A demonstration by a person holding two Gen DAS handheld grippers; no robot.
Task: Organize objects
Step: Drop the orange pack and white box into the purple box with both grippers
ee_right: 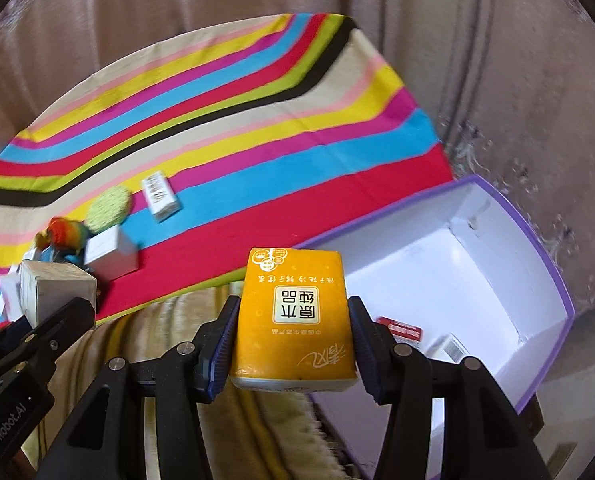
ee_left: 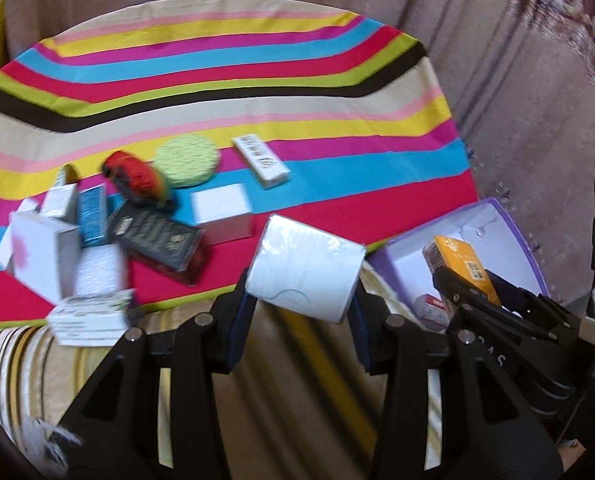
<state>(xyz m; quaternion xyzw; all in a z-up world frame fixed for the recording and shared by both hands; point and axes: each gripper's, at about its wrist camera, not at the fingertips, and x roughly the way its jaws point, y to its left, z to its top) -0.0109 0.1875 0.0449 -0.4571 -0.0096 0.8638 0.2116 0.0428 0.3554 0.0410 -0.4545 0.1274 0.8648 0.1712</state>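
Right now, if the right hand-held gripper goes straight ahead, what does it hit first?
Probably the striped cloth near the purple box's left rim. The right hand-held gripper holds the yellow pack, which leads; depth is unclear.

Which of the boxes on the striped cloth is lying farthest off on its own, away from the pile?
The long white box with dark print, lying flat right of the green round pad; the other boxes cluster at the left.

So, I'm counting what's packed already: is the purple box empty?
Not empty. The open purple box already holds a red-labelled item and another small package on its white floor.
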